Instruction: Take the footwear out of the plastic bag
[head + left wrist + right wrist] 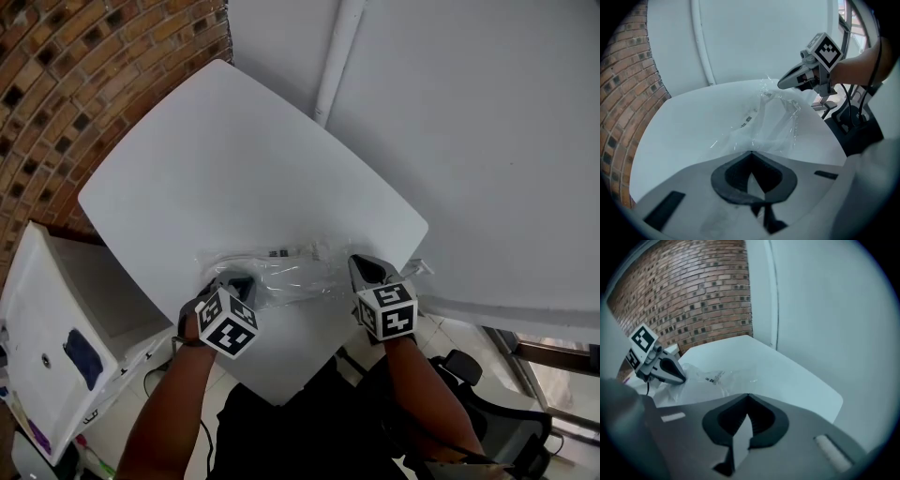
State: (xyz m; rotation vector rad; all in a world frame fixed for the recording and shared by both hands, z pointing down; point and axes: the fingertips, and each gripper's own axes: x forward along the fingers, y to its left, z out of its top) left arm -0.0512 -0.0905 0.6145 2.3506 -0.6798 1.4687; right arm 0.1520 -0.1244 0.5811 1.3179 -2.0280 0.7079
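Plastic bag [292, 277] pinched by left claw [238, 282], right claw [362, 268].

Past the plastic bag [281, 277]: bare white table [234, 159], lots of room to move.
Left end of the bag: the left gripper [239, 281] is in the way.
Right end of the bag: the right gripper [358, 267] is in the way.
Far behind the bag: a brick wall [56, 75] and a white pipe [336, 56] stop the way.
Left of the bag, off the table: a white box [47, 309].
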